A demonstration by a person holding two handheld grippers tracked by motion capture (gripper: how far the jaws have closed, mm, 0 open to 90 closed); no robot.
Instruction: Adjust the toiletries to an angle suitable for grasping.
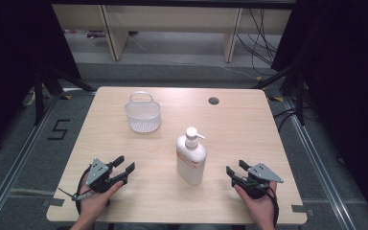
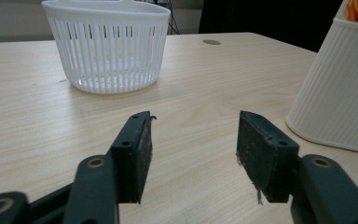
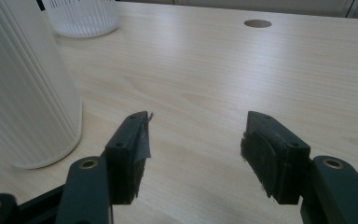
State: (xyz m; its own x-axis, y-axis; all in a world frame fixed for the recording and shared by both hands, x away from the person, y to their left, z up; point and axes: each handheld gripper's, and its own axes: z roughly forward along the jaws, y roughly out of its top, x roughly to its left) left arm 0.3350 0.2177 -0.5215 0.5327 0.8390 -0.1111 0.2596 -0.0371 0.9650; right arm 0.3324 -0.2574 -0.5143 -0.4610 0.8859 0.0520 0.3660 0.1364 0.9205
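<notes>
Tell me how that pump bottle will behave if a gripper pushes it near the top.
The bottle stands upright, tall on a narrow base, so a high push would probably tip it. Its ribbed wall may give the pads some grip. The pump head looks like a weak spot to press.

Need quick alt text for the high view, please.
A white pump bottle stands upright on a wooden table between the open, empty left gripper and right gripper. A white basket sits farther back.

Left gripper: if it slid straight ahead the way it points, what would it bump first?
Probably nothing soon: the left gripper aims between the white basket and the pump bottle, over bare table, though depth is hard to judge.
</notes>
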